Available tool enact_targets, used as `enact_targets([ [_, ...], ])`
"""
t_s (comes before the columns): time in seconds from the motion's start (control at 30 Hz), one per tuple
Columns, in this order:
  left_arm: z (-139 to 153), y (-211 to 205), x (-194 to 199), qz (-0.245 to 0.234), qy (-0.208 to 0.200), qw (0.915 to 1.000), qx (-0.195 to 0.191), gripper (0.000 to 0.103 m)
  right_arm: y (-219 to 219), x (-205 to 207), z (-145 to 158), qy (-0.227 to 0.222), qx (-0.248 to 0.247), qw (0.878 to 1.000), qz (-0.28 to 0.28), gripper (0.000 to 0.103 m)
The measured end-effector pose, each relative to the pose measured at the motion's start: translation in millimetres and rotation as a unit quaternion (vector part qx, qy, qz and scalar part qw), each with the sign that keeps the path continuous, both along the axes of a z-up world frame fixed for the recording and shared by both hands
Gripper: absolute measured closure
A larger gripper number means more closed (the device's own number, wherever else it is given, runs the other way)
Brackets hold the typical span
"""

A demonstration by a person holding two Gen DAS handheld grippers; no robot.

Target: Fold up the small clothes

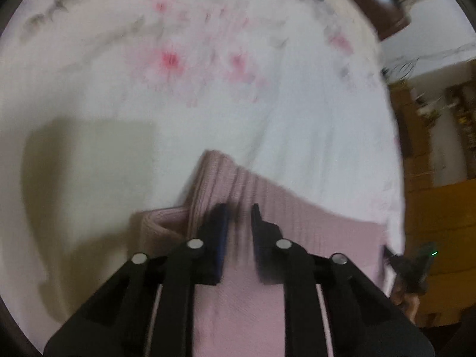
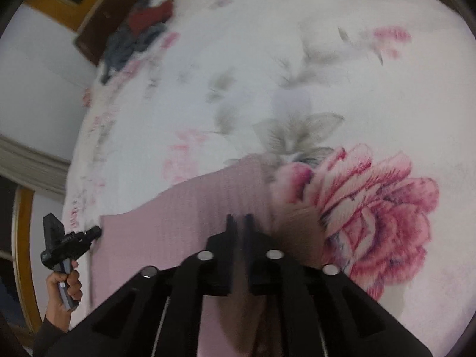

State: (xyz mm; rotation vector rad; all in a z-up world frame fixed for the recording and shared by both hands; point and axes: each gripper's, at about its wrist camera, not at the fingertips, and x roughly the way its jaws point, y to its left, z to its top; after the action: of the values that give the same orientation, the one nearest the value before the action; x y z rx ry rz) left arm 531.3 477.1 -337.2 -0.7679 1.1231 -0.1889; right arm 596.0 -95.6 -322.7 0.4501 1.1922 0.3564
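I've got a pink ribbed knit garment [image 1: 267,208] spread on the floral bedsheet [image 1: 208,104], and both tongs are on it. From the left wrist view, my left gripper [image 1: 238,217] has its fingers drawn close with a bunch of pink knit pinched between them, so I judge it clenched on the fabric, though motion blur smears the tips. A folded-over flap lies just left of those fingers, and the cloth's far edge runs from there away to the right.

On the right wrist view, my right gripper [image 2: 239,223] has its jaws nearly closed, only a thin slit between them, and pink cloth [image 2: 208,202] sits right under the tips. It looks gripped, but I can't see the pinch itself.

The relation that matters: the garment's long axis runs left to right between my two grippers, each holding near one end, with the free cloth reaching away to the far side. My left hand [image 2: 67,285] shows at the cloth's left edge in the right view.

Hard to read: a brownish blur [image 2: 300,232] just right of the right jaws, which I can't identify. The near part of the garment is hidden under both rigs. Dark clothes [image 2: 139,32] lie far off, well apart.
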Motion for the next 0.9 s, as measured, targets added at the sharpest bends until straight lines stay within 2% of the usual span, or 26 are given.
enact_targets([
  [0.07,15.1,-2.8,-23.0,-0.031,-0.028,0.9989,-0.023,0.079,3.8,-20.6,14.3,-0.014,0.039,0.999,0.031,0.090],
  [0.13,6.0,-3.6,-40.5,-0.047,-0.011,0.9981,-0.037,0.079,1.1,-39.0,11.5,-0.011,0.055,0.997,0.047,0.089],
  [0.17,-2.9,-4.1,-46.6,-0.050,0.004,0.9983,-0.029,0.080,1.1,-44.9,4.3,-0.002,0.054,0.997,0.048,0.089],
  [0.2,-13.3,-5.0,-50.5,-0.051,0.021,0.9984,-0.015,0.080,-3.4,-49.0,-8.5,0.009,0.037,0.998,0.044,0.096],
  [0.23,-26.4,-5.0,-53.4,-0.051,0.041,0.9978,0.001,0.084,-6.9,-50.0,-15.7,0.012,0.033,0.999,0.040,0.103],
  [0.27,-27.7,-0.3,-55.5,-0.047,0.043,0.9980,0.007,0.093,-11.9,-50.5,-20.5,0.015,0.036,0.999,0.031,0.103],
  [0.3,-26.8,1.7,-55.6,-0.041,0.040,0.9983,0.008,0.093,-18.4,-51.3,-20.4,0.020,0.046,0.999,0.019,0.103],
  [0.37,-10.8,11.4,-67.0,-0.017,0.019,0.9995,-0.019,0.086,-21.6,-58.4,-3.8,0.007,0.049,0.999,0.004,0.094],
  [0.4,-1.4,12.1,-73.9,-0.022,0.004,0.9993,-0.031,0.085,-19.4,-68.2,9.9,-0.006,0.060,0.998,0.012,0.090],
  [0.43,13.4,6.8,-88.9,-0.043,-0.019,0.9982,-0.037,0.085,-15.4,-76.4,16.7,-0.012,0.064,0.998,0.021,0.090],
  [0.53,24.8,-10.6,-125.8,-0.091,-0.041,0.9922,-0.073,0.082,-1.1,-116.4,22.7,-0.016,0.072,0.995,0.071,0.090],
  [0.57,20.4,-16.3,-137.4,-0.104,-0.036,0.9915,-0.070,0.082,1.2,-122.8,16.1,-0.008,0.068,0.995,0.078,0.090],
  [0.6,9.2,-22.4,-146.3,-0.114,-0.018,0.9921,-0.049,0.082,4.0,-129.6,7.1,0.001,0.056,0.995,0.085,0.090],
  [0.67,-14.6,-30.8,-156.7,-0.112,0.021,0.9935,-0.006,0.083,-0.3,-135.3,-17.1,0.021,0.015,0.996,0.083,0.097],
  [0.7,-24.9,-27.9,-160.8,-0.103,0.036,0.9941,-0.002,0.086,-3.9,-136.0,-22.3,0.021,0.006,0.997,0.078,0.103],
  [0.77,-18.2,-22.6,-173.7,-0.089,0.014,0.9955,-0.031,0.083,-9.8,-141.8,-17.7,0.020,0.004,0.998,0.054,0.100],
  [0.8,-12.0,-25.2,-179.0,-0.093,-0.001,0.9947,-0.045,0.080,-7.6,-146.7,-10.3,0.017,0.012,0.999,0.050,0.091],
  [0.83,-5.4,-29.3,-187.2,-0.102,-0.017,0.9931,-0.056,0.076,-0.7,-156.6,1.2,0.002,0.026,0.998,0.062,0.089],
  [0.9,-5.3,-38.6,-194.2,-0.118,-0.018,0.9914,-0.053,0.071,13.1,-172.3,11.0,-0.010,0.038,0.995,0.090,0.089],
])
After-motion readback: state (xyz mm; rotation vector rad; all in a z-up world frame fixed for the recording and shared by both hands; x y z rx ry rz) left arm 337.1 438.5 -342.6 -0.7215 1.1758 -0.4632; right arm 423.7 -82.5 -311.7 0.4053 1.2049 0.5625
